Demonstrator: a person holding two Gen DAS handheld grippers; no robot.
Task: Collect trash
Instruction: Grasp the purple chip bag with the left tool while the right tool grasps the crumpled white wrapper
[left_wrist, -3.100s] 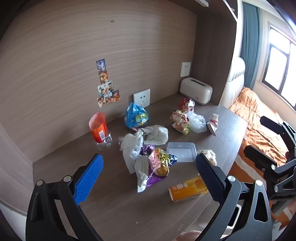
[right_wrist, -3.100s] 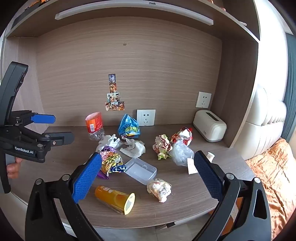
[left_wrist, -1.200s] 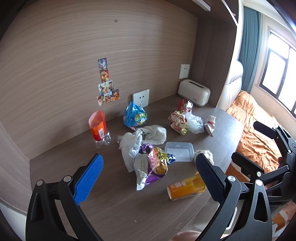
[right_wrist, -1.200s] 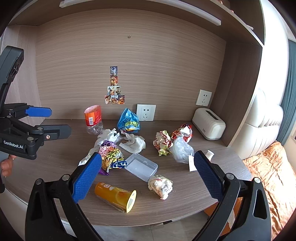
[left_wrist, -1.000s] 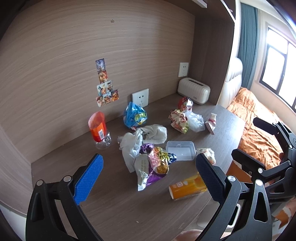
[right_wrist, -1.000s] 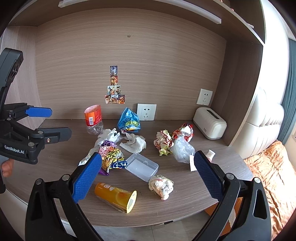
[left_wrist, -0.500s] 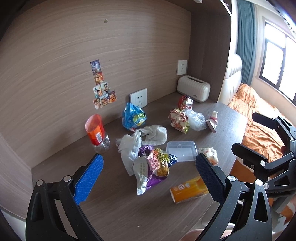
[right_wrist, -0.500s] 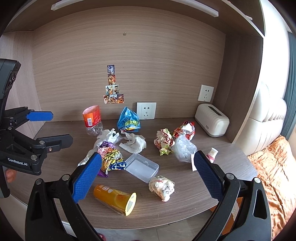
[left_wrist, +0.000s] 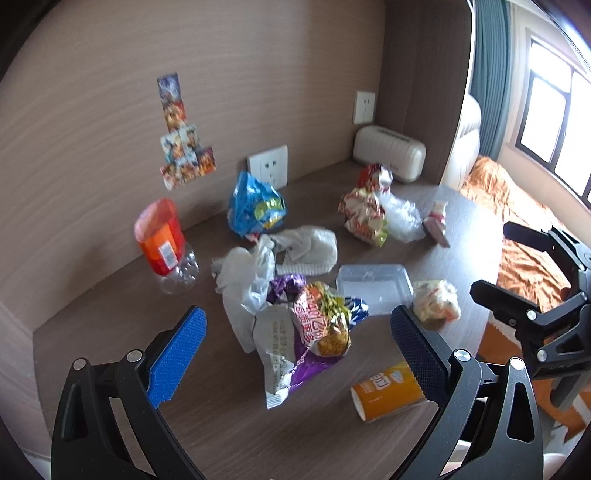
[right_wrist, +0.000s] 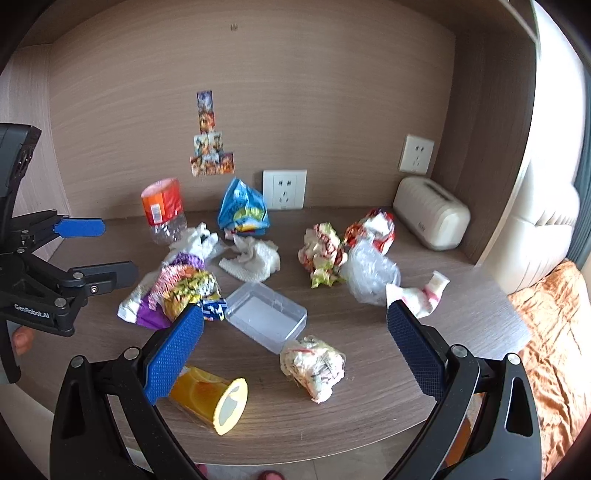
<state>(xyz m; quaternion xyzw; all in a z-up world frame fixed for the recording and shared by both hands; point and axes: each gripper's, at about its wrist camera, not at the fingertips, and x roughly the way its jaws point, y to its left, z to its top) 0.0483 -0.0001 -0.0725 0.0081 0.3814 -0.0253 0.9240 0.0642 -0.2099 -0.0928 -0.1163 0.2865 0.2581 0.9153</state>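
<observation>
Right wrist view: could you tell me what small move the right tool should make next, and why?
Probably lower the right tool onto the crumpled wrapper ball. Its jaws stand wide open and empty, the ball lies almost between them near the desk front edge, apart from the clear plastic box, so it looks the easiest first pick.

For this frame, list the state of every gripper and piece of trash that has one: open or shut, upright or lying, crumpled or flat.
left gripper: open, empty, above the desk
right gripper: open, empty
orange tube: lying on its side, open end showing
clear plastic box: lying flat, nothing visible inside
plastic bottle: standing with the orange label end up
blue snack bag: crumpled
paper ball: crumpled
</observation>
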